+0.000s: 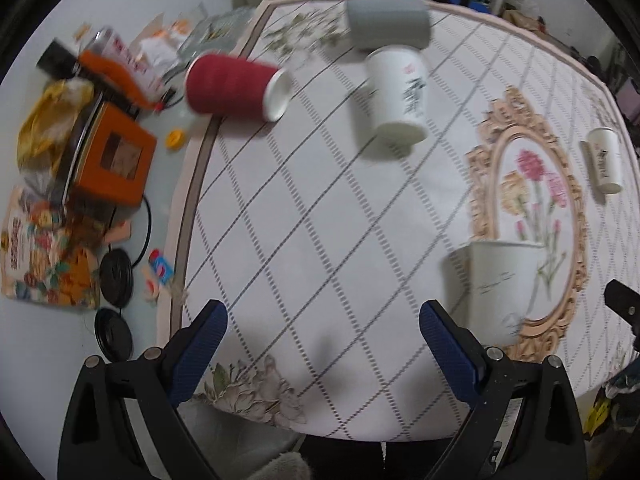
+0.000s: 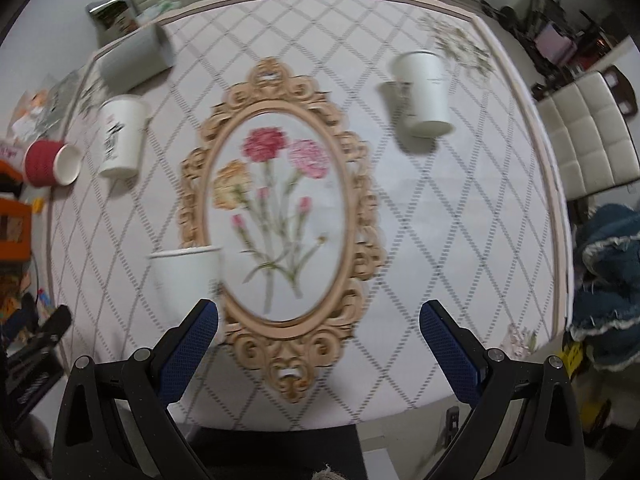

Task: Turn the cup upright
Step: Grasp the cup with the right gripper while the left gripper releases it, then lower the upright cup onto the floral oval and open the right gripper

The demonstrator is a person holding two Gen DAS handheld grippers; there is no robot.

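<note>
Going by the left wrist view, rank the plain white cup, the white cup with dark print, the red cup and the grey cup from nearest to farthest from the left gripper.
1. Plain white cup, upright, just right of the left gripper.
2. White cup with dark print, mid-mat, ahead.
3. Red cup, lying at the mat's left edge; close to the printed cup in distance, hard to separate.
4. Grey cup, lying at the far edge.

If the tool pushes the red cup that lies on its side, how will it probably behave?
The red cup lies on its side, so a push would probably roll it, likely curving because it looks tapered. Its ribbed wall may give fair grip. It rests near the mat edge, so it might roll off onto the cluttered side.
</note>
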